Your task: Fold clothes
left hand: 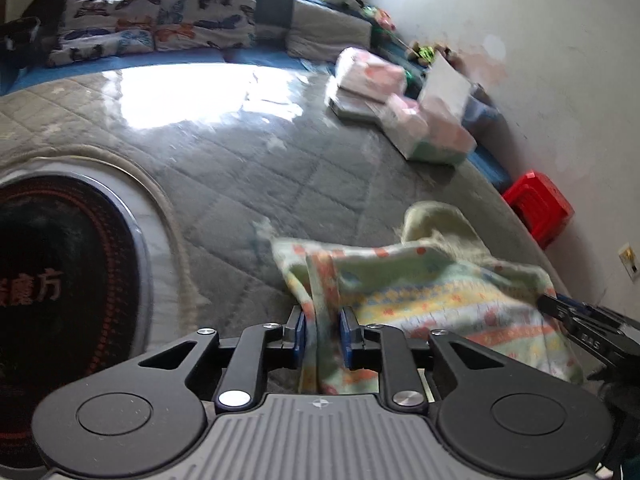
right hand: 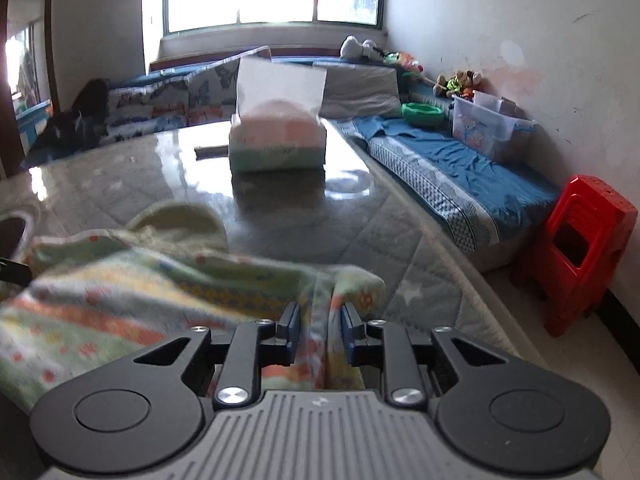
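On the quilted bench (left hand: 248,152), a patterned garment (left hand: 432,292) is lying bunched at the near edge, the left claw (left hand: 322,330) and right claw (right hand: 320,330) each clamping a fold; lifting evenly should be keeping edges aligned.

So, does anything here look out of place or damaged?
Nothing looks damaged. The patterned garment is bunched between the left gripper and right gripper, both shut on it. Only the tissue pack looks odd: one sheet stands upright.
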`<act>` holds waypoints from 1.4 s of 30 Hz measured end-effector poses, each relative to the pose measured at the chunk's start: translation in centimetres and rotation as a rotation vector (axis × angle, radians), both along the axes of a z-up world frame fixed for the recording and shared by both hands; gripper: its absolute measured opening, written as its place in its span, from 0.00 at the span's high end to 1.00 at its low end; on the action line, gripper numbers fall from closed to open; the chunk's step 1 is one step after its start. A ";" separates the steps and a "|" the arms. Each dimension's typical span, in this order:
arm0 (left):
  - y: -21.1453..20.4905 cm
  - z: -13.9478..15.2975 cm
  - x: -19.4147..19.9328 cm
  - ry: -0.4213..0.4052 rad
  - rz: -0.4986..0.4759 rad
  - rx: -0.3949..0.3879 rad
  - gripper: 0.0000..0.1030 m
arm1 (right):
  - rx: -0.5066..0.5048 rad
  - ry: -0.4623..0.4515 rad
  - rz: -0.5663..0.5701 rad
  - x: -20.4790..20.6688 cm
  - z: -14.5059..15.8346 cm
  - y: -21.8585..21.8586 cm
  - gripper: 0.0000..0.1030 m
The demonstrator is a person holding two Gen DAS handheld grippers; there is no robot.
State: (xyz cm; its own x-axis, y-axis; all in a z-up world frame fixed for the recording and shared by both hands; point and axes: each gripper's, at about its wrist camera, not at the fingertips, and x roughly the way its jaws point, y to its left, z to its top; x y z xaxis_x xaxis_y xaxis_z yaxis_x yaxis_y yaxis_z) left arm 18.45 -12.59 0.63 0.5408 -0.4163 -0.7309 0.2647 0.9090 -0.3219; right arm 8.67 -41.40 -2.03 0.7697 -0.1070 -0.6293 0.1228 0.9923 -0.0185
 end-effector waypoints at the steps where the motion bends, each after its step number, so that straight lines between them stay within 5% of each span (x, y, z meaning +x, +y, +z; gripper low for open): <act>1: 0.2 0.2 0.1 -0.009 0.012 -0.001 0.81 | 0.008 -0.016 0.010 -0.1 0.5 0.2 0.79; 9: -1.6 1.3 0.4 -0.022 -0.027 -0.059 0.81 | 0.091 -0.024 0.123 2.3 1.1 2.8 0.79; 19: -2.5 1.9 0.5 -0.045 -0.020 -0.076 0.81 | 0.107 0.013 0.121 4.9 -1.1 3.7 0.77; 38: -4.4 -0.5 0.0 0.050 -0.086 -0.129 0.80 | 0.081 -0.014 0.283 1.0 -0.1 8.2 0.75; 42: -3.7 -0.2 -1.5 0.030 -0.111 -0.127 0.72 | 0.073 -0.017 0.315 -0.7 0.7 8.6 0.74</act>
